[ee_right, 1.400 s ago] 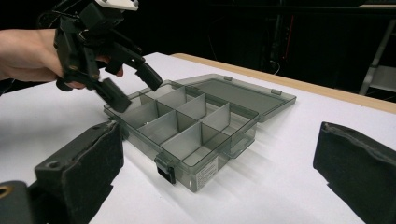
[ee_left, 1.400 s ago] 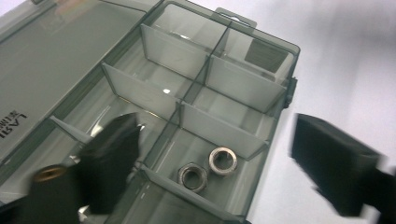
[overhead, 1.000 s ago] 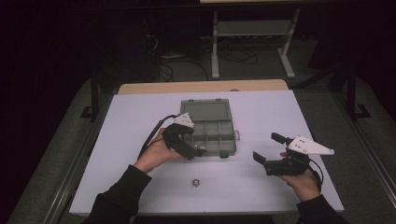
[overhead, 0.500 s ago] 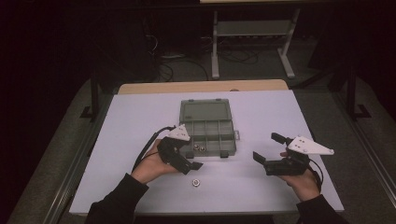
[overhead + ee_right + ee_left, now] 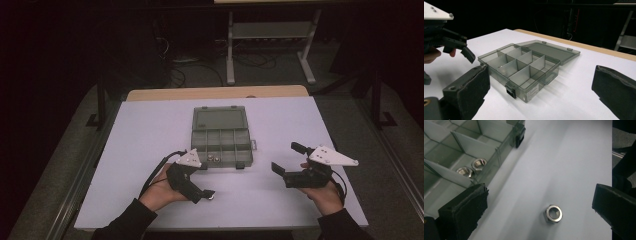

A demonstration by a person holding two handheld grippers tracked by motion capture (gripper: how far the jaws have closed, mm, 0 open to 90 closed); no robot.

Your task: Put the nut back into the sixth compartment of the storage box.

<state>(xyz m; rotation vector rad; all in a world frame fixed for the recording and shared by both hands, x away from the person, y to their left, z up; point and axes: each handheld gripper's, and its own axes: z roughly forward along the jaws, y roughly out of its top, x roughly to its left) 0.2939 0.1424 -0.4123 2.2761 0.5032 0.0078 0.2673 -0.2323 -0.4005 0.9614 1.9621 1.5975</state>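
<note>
Steel nut (image 5: pixel 553 213) lies loose near the table's (image 5: pixel 150 130) front edge between the left gripper's (image 5: pixel 209 194) spread jaws, the right gripper (image 5: pixel 285 160) idling open; an off-centre pinch could skid it away from the organizer box (image 5: pixel 220 135)

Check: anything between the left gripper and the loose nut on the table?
Nothing visible. The small silver hex nut lies on bare white table between the open left gripper jaws; the grey compartment box sits off to one side.
</note>
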